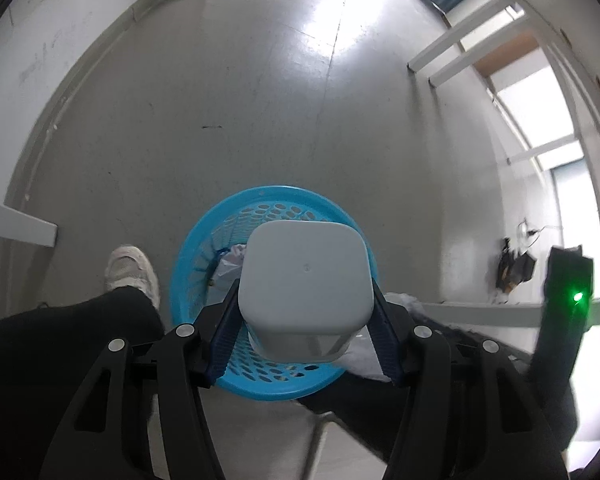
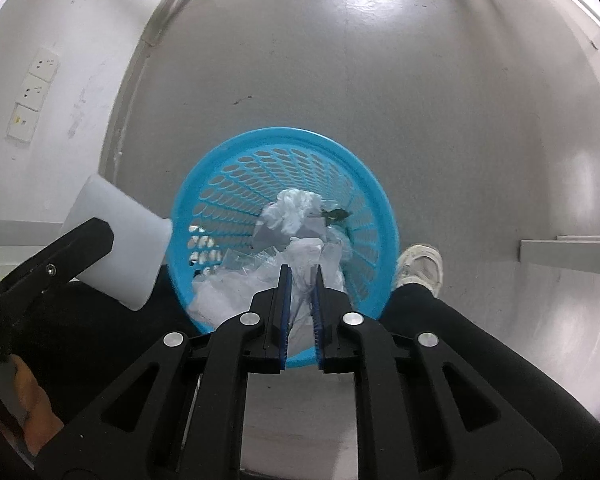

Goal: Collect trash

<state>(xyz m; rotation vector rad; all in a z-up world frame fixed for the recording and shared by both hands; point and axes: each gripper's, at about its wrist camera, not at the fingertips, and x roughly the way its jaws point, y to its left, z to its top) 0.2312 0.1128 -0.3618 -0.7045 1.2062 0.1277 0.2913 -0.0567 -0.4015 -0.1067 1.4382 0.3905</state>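
Observation:
A blue perforated waste basket (image 1: 188,272) stands on the grey floor; in the right wrist view (image 2: 288,148) it holds crumpled white plastic and paper trash (image 2: 296,216). My left gripper (image 1: 305,308) is shut on a white square plastic container (image 1: 305,276), held bottom-up over the basket; it also shows in the right wrist view (image 2: 118,240). My right gripper (image 2: 300,280) is over the basket's near rim, jaws nearly closed on a clear plastic bag (image 2: 300,300) that hangs into the basket.
The person's black-trousered legs and white shoes (image 1: 132,268) (image 2: 420,268) flank the basket. White furniture legs (image 1: 460,52) stand at the far right, a white shelf edge (image 2: 568,256) at right. Wall sockets (image 2: 36,84) are on the left wall.

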